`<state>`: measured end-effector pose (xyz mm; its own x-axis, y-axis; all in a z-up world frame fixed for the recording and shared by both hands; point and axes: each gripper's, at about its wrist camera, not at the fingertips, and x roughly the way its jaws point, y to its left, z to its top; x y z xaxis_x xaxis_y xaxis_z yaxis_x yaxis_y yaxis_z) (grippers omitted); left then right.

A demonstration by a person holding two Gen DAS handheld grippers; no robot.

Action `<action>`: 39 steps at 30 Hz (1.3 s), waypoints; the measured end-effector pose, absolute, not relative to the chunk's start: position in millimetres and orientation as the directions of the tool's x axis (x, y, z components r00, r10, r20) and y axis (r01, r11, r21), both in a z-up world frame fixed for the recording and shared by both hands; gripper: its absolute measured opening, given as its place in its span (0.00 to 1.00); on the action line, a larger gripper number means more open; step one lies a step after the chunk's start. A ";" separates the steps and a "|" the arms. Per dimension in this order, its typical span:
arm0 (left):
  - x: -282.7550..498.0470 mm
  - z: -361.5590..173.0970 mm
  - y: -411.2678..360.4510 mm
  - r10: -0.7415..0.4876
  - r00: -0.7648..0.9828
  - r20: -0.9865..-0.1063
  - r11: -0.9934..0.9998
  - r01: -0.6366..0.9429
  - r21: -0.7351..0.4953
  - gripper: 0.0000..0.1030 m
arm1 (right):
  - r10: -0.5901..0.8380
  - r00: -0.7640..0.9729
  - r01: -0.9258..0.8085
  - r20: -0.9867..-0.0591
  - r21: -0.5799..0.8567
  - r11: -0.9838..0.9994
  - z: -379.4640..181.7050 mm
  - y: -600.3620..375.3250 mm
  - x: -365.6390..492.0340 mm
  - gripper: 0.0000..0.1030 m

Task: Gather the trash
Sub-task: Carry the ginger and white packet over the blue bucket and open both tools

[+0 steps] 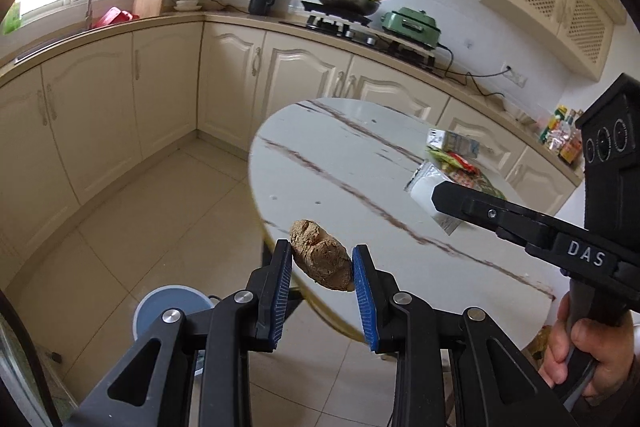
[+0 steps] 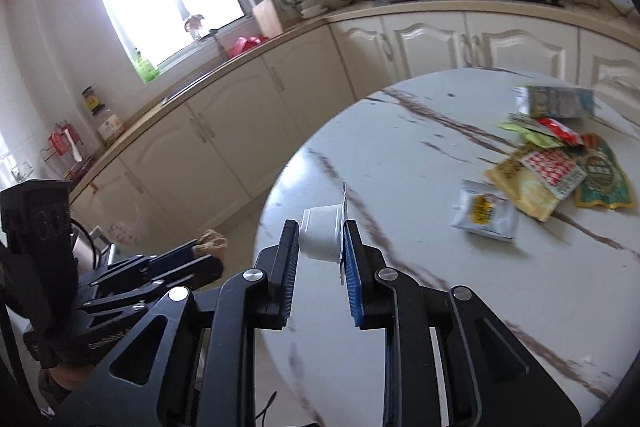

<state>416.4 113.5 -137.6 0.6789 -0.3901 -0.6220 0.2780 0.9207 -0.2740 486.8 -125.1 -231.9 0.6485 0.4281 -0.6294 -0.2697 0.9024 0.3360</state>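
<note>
My left gripper [image 1: 322, 257] is shut on a crumpled brown lump [image 1: 320, 255] and holds it above the near left edge of the round marble table [image 1: 320, 163]. It also shows in the right wrist view [image 2: 208, 245] at the left, with the lump [image 2: 212, 241] at its tip. My right gripper [image 2: 322, 239] is shut on a small white plastic cup [image 2: 322, 237] with a peeled foil lid, held above the table [image 2: 400, 163]. In the left wrist view the right gripper [image 1: 436, 193] reaches in from the right with the cup [image 1: 424, 193].
Several snack wrappers [image 2: 540, 171] and a small carton [image 2: 556, 101] lie on the table's far right. A blue-rimmed round bin [image 1: 168, 311] stands on the tiled floor below the left gripper. Cream cabinets [image 1: 160, 99] and a stove with a pan [image 1: 348, 1] line the walls.
</note>
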 end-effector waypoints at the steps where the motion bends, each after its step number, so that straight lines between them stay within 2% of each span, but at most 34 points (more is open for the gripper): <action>1: 417.7 -140.8 129.3 -0.364 0.685 -0.631 0.931 0.249 -0.268 0.26 | 0.453 0.633 -0.299 -0.628 0.341 0.891 -233.2 -109.4 490.0 0.21; 8: 429.6 -177.2 212.3 -0.233 0.670 -0.705 0.966 0.080 -0.244 0.26 | 0.569 0.480 -0.457 -0.668 0.363 0.812 -279.3 19.0 526.9 0.21; 19: 516.9 -277.9 283.2 -0.214 0.519 -0.827 0.966 -0.016 -0.259 0.26 | 0.503 0.322 -0.457 -0.802 0.333 0.825 -404.6 112.4 617.2 0.21; 20: 525.6 -285.3 287.0 -0.221 0.504 -0.835 0.965 -0.010 -0.261 0.27 | 0.498 0.319 -0.452 -0.806 0.333 0.828 -412.7 115.5 622.4 0.23; 22: 546.6 -297.3 289.4 -0.213 0.476 -0.853 0.967 -0.023 -0.254 0.30 | 0.476 0.317 -0.441 -0.820 0.317 0.840 -427.6 119.3 631.4 0.34; 23: 553.3 -302.3 289.7 -0.194 0.467 -0.863 0.971 -0.036 -0.238 0.34 | 0.466 0.316 -0.433 -0.826 0.311 0.846 -433.9 121.0 633.8 0.43; 25: 561.9 -308.5 296.1 -0.166 0.450 -0.877 0.975 -0.059 -0.215 0.43 | 0.461 0.317 -0.422 -0.829 0.312 0.851 -441.0 120.3 638.2 0.44; 27: 565.0 -308.7 298.9 -0.163 0.459 -0.873 0.974 -0.069 -0.218 0.45 | 0.447 0.328 -0.417 -0.832 0.298 0.859 -442.0 116.2 637.1 0.48; 32: 543.0 -289.9 302.9 -0.126 0.502 -0.855 0.972 -0.112 -0.208 0.45 | 0.406 0.385 -0.414 -0.829 0.238 0.879 -424.2 111.5 626.4 0.51; 36: 511.6 -251.8 296.5 -0.085 0.576 -0.813 0.974 -0.123 -0.189 0.47 | 0.379 0.467 -0.423 -0.799 0.175 0.889 -383.3 108.5 600.9 0.58; 37: 502.0 -238.0 296.9 -0.070 0.597 -0.799 0.976 -0.125 -0.179 0.51 | 0.379 0.483 -0.425 -0.789 0.167 0.890 -373.1 107.3 595.1 0.59; 39: 483.1 -207.9 288.4 -0.033 0.651 -0.758 0.982 -0.122 -0.147 0.54 | 0.389 0.525 -0.431 -0.757 0.158 0.888 -345.2 100.9 579.0 0.63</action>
